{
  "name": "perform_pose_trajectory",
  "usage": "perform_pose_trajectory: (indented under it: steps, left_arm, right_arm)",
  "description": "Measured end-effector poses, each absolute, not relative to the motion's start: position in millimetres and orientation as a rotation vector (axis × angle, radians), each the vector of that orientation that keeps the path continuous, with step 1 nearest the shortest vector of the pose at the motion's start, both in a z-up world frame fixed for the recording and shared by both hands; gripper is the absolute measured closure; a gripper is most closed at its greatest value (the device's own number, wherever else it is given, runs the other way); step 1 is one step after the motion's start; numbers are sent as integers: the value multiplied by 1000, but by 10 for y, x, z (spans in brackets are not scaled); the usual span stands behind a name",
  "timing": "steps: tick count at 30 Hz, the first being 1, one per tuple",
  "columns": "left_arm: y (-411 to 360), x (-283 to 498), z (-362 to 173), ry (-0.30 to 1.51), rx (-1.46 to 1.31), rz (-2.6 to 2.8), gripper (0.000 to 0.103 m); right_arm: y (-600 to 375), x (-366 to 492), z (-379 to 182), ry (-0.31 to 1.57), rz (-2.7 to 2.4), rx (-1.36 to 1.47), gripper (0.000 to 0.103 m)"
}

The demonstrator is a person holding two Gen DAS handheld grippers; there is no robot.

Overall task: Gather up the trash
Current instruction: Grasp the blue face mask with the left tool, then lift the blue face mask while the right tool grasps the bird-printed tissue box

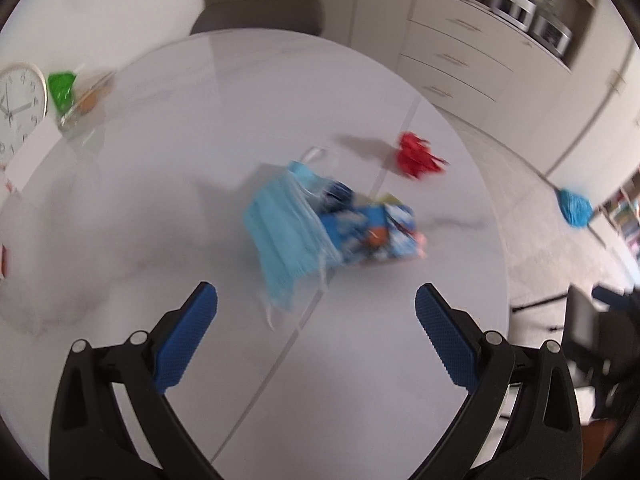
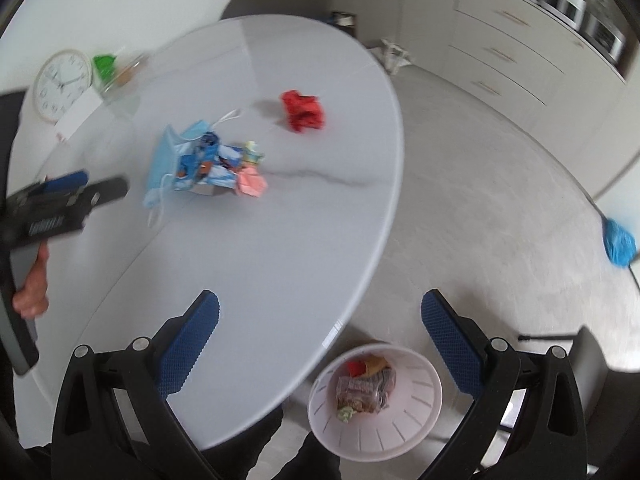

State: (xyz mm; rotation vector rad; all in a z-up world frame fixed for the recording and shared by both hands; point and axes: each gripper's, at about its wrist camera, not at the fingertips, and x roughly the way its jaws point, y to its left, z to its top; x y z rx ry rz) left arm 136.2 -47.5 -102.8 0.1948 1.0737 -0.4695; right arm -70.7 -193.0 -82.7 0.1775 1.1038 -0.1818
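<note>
left gripper (image 1: 316,300) and right gripper (image 2: 320,312): jaws apart, empty; bin (image 2: 424,396), lower centre of frame, already held some wrappers; left on table (image 2: 280,260): blue mask (image 1: 284,236) with wrapper pile (image 2: 216,164) mid-frame, red crumple (image 2: 302,110) above it

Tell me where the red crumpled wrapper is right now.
The red crumpled wrapper lies on the white table, alone, beyond the face mask and snack-packet pile, toward the table's far right edge in both views.

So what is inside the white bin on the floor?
The bin holds a crumpled printed wrapper, something red, a brown piece and a pale green scrap. Anything beneath them is covered.
</note>
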Motion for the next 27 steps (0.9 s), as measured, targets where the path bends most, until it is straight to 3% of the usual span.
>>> perform_pose_trajectory:
  steps: [11,17,24,27]
  left_arm:
    - [-663,2179,-1564,1206,86,-420,8]
    - [-652,2362,-1779,1269,54,-408,26]
    - [-530,2387,-1878,1306,-31,-406,59]
    - [-447,2378,-1861,1289,-58,-408,62]
  right_arm:
    - [-1834,-299,-1010,1148,-70,122,3]
    - [-1829,-157,-1099,1150,1,37,3]
    - [-2157,279,-1103,1114,-10,191,3]
    - [-2104,451,-1029,1081,29,168,3]
